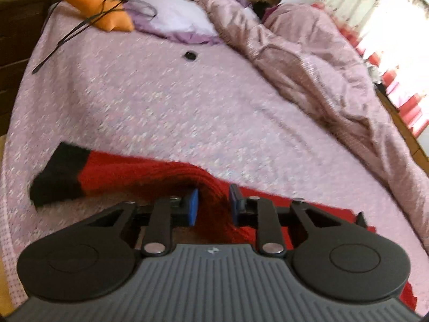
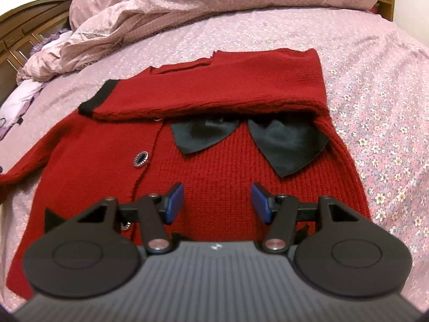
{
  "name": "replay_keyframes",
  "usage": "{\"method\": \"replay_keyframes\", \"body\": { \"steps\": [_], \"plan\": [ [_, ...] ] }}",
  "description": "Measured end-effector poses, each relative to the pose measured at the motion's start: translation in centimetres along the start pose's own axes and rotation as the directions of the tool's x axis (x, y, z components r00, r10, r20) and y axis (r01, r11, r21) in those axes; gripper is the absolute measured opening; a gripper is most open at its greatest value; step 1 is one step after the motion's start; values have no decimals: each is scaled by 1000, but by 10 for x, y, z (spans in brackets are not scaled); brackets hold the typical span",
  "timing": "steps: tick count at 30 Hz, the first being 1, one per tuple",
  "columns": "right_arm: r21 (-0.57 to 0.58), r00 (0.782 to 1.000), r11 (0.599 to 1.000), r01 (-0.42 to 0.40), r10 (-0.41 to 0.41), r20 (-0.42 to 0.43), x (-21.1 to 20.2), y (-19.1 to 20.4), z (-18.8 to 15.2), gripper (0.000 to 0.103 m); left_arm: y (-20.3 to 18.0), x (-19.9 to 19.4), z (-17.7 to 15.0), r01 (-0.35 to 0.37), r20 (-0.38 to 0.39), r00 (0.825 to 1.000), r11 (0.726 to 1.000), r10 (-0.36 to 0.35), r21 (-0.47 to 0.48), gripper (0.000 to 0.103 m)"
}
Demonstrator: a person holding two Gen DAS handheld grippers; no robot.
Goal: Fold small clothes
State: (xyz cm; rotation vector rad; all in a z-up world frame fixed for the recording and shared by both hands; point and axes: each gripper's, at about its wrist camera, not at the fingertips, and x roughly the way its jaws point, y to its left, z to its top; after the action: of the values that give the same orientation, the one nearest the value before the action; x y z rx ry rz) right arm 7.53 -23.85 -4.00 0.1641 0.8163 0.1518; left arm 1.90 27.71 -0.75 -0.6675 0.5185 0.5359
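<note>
Between blue pads of left tool (image 1: 213, 207): red knit fabric of cardigan (image 1: 150, 173) pinched, sleeve lifted, black cuff (image 1: 57, 173) trailing off to tool's left over bed (image 1: 161, 102). Right tool (image 2: 217, 201) released, jaws spread, nothing between them, hovering over cardigan body (image 2: 214, 177). Just ahead of right tool: black satin bow (image 2: 284, 145), oval button (image 2: 141, 158) ahead-left. Beyond bow: other sleeve (image 2: 214, 94) folded across chest. Farther: rumpled pink quilt (image 2: 187, 8); beyond left tool, lilac pillow (image 1: 174, 16), orange cushion (image 1: 88, 2).
</note>
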Motion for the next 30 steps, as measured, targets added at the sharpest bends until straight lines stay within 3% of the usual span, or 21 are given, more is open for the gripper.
{"method": "replay_keyframes", "body": {
  "steps": [8,16,25,30],
  "plan": [
    [22,1000,1000,-2,2,11,-3,-3,0,58,-41,-19,21,163,61,984,984,-168,72,16],
    [35,999,999,-14,13,40,-12,-5,2,58,-107,-37,21,326,57,939,929,-340,173,15],
    [50,998,999,-13,10,59,-19,-9,3,58,-169,-36,-16,447,-53,892,861,-448,242,15],
    [54,998,998,-10,7,59,-19,-10,2,58,-188,-26,-53,489,-152,872,829,-465,272,15]
  ]
}}
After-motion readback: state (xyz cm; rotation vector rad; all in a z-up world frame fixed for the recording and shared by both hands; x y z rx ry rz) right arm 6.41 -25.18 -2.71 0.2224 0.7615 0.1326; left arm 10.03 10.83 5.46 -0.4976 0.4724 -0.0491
